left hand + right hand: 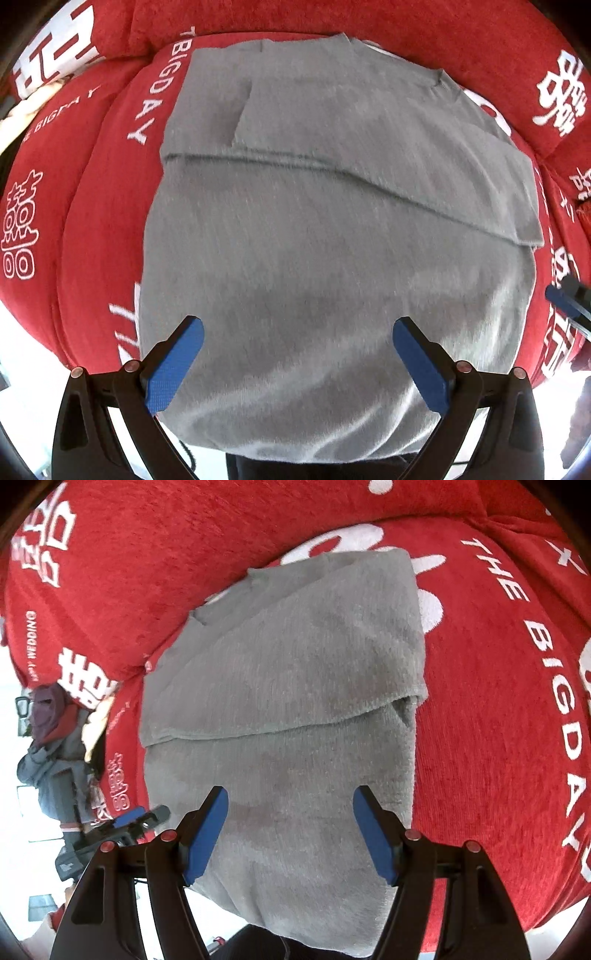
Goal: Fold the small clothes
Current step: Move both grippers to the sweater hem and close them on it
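Both grippers, left gripper (298,363) and right gripper (290,834), are hovering wide and empty over the half-folded garment (332,240); next, I judge, grasping the near hem beneath them

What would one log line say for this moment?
grey knit garment: partly folded on red printed blanket | both jaws: open, empty

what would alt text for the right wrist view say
A partly folded grey garment lies on a red cover with white lettering. The right tool hovers over its near end, blue fingers apart and empty.
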